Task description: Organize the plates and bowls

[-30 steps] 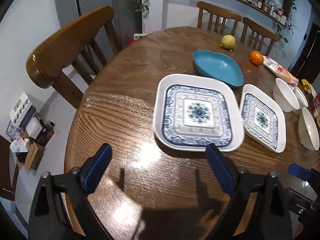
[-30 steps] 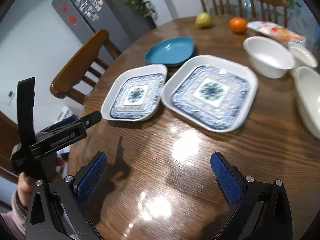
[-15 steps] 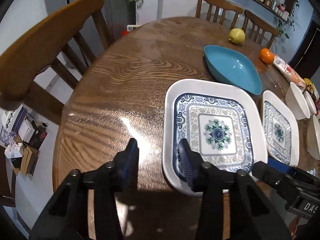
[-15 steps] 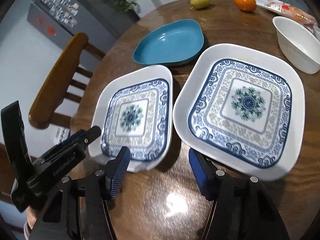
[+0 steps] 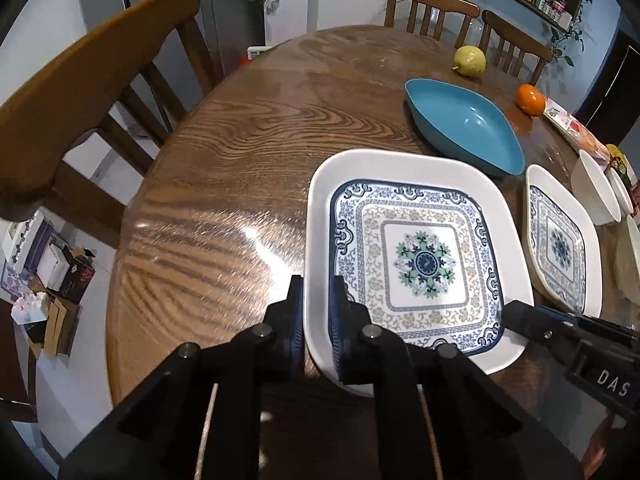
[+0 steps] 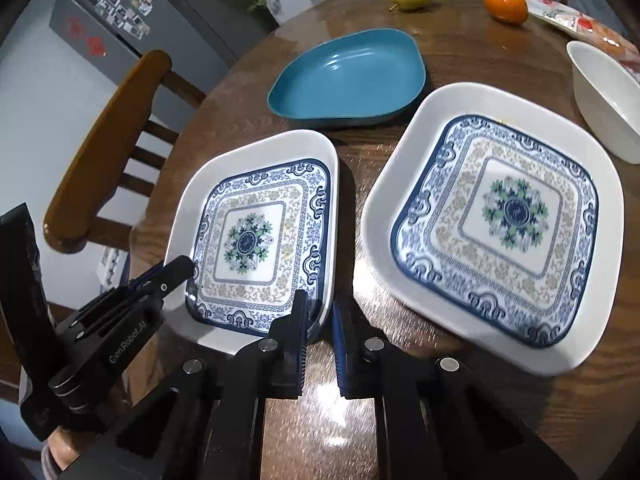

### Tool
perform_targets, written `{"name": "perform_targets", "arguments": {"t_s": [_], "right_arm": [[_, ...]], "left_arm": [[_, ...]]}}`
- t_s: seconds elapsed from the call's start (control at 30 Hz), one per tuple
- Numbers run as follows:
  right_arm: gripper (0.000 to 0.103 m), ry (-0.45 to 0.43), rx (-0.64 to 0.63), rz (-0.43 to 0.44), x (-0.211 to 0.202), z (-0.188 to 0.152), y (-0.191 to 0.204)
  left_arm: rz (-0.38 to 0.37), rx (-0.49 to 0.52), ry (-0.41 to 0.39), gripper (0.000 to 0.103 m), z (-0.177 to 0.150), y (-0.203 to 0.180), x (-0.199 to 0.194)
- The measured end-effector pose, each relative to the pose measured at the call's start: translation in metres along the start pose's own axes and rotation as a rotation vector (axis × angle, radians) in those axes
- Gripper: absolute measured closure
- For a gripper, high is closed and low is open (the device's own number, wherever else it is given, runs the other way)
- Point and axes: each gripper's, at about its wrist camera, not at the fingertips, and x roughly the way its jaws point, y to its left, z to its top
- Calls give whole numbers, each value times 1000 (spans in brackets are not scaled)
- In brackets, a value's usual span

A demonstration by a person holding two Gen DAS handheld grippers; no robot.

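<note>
Both grippers clamp one square patterned plate (image 5: 416,256) on the table (image 5: 240,168): the left gripper (image 5: 316,320) on its seven o'clock rim, the right gripper (image 6: 320,320) on its five o'clock rim, jaws having just closed on it. A matching second plate (image 6: 500,220) sits at three o'clock. Likely next: lift level, stack onto it.

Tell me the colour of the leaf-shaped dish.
Solid teal blue dish, no pattern; clearest in the right wrist view.
</note>
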Motion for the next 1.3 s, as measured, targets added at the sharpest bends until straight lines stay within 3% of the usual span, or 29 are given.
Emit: {"name": "perform_targets", "arguments": {"t_s": [0.33,0.57,0.77,0.8,0.93,1.23,1.3], "right_arm": [[90,41,-92,74,-42,-46,2],[89,114,-77,59,-47,-81,-7],[87,91,-89,4,-62,-90,-6],[86,86,-99,-7,-65,-91,-4],[79,53,-93,5,-84,-91,-6],[69,-56,-3,10,-120,-77,-37],[66,-77,23,1,-126,-76,-48]], "left_arm": [[4,-11,-49,93,-44,-2,-60],[-12,5,9,93,-71,-16,-50],[-30,-3,33,91,-81,-25,-47],[-25,-2,24,86,-81,-26,-50],[2,-10,-25,47,-81,-28,-64],[-27,16,-96,25,-68,-53,-84],[-42,28,-99,25,-62,-62,-84]]}}
